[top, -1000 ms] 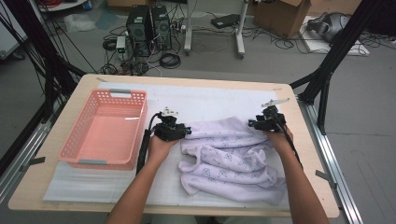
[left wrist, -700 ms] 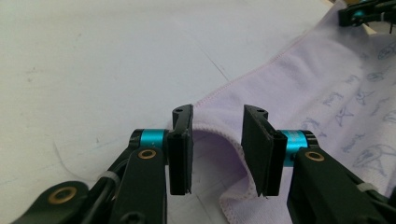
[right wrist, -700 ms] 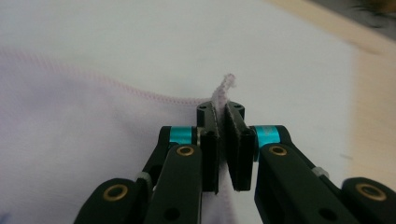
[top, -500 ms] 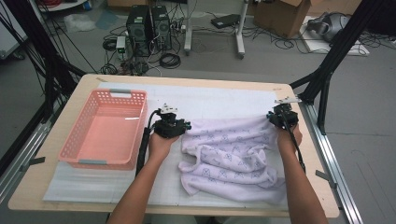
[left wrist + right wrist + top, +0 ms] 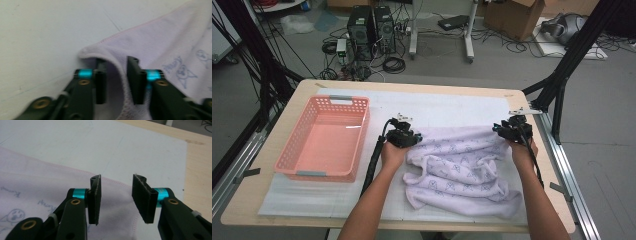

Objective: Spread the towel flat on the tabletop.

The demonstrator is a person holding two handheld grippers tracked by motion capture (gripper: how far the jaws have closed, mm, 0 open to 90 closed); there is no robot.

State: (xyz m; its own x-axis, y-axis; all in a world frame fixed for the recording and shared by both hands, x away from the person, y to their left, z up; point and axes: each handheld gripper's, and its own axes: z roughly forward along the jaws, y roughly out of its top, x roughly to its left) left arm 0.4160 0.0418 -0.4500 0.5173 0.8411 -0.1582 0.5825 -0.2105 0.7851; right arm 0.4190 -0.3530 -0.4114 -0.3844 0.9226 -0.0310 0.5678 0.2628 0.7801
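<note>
Right gripper [image 5: 511, 129] now farther right over crumpled, printed terry towel [image 5: 462, 170].

The right tool [image 5: 116, 198] is hovering over a corner of the towel [image 5: 37, 187], its jaws standing apart after just opening further, with nothing pinched between them. The towel is lying on a white mat [image 5: 100, 147] covering the worktop [image 5: 198, 165].

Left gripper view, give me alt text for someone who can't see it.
Two black jaws of the left gripper have just been closing and now pinch a raised fold at the corner of a pale lilac towel with a faint blue print. The towel lies on a white table cover, and the picture is slightly blurred.
</note>
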